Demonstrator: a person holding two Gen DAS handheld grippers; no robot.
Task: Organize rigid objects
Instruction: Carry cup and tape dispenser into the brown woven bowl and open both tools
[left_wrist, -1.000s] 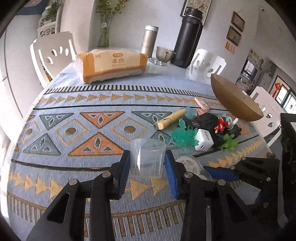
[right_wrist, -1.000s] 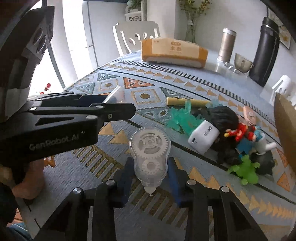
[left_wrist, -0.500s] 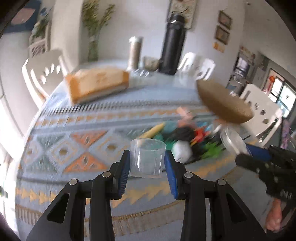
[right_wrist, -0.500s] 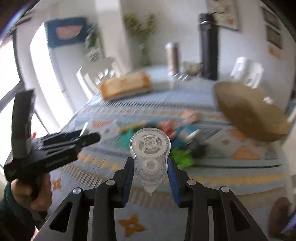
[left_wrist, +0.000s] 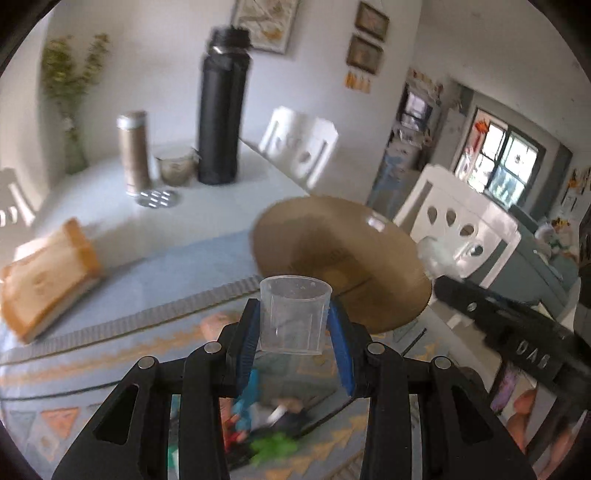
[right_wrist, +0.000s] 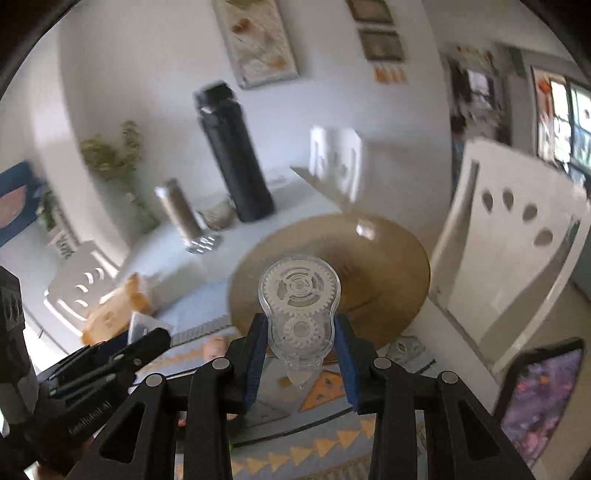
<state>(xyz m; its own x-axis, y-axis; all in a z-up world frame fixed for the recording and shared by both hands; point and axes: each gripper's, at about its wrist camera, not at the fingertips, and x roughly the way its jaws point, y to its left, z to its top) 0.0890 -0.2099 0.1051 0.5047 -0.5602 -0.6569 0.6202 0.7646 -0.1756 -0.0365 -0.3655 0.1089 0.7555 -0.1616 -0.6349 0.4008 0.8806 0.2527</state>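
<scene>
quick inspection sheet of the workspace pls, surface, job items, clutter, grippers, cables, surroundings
surface: table with a patterned blue cloth; the far part is bare white.
job's things: clear plastic cup held upright; clear correction tape dispenser with white gears; wide brown bowl just ahead of both.
clutter: heap of small toys, blurred; orange tissue pack; black flask; steel tumbler; small metal bowl.
grippers: left gripper shut on the cup; right gripper shut on the dispenser.
cables: nothing seen.
surroundings: white chairs, framed pictures, window.
</scene>
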